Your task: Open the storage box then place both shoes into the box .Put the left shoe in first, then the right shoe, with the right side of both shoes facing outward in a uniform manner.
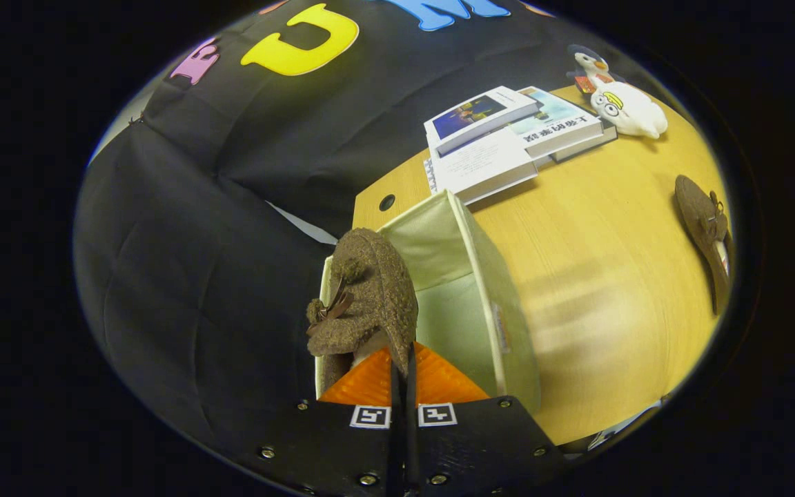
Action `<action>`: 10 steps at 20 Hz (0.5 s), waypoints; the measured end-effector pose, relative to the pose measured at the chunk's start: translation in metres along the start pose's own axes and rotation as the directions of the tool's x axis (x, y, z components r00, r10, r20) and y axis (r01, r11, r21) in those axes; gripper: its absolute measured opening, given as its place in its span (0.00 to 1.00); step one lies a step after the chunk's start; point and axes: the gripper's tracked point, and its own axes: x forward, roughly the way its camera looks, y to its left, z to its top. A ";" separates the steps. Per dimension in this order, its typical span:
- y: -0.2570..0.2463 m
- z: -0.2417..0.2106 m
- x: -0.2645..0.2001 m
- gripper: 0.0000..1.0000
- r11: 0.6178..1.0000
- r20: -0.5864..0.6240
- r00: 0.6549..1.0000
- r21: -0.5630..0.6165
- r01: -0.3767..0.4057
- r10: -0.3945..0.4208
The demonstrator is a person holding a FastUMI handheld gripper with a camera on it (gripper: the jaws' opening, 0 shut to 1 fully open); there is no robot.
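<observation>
A: Gripper view, status of the gripper (403, 373)?

B: The two fingers are drawn together with only a thin slit between them, clamped on the rear edge of a brown fuzzy shoe (366, 297). The shoe stands up from the fingertips, toe pointing away from the gripper, with a small dark bow on its side.

A: Location of the held shoe relative to the storage box (487, 290)?

B: The shoe is at the open mouth of the box, against the box's left wall. Whether it touches the wall or the box floor cannot be told. The box is pale cream fabric, open, with its interior visible just ahead of the fingers and to the right of the shoe.

A: Box position on the table (597, 276)?

B: The box sits at the table's left edge, near the corner that carries a round cable hole (387, 202).

A: Second shoe (707, 235)?

B: It lies on the wooden tabletop near the right edge, well apart from the box, same brown material.

A: Other items?

B: A stack of books (501, 138) lies beyond the box, toward the far edge of the table. Just beside the books, at the far right corner, are a white plush toy (629, 109) and a small penguin figure (589, 69) behind it.
</observation>
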 end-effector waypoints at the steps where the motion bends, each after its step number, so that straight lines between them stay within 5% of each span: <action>1: 0.001 -0.004 0.006 0.01 1.000 -0.008 1.000 0.003 0.004 -0.004; 10: -0.003 -0.026 0.044 0.01 0.998 -0.060 0.997 -0.004 0.057 -0.058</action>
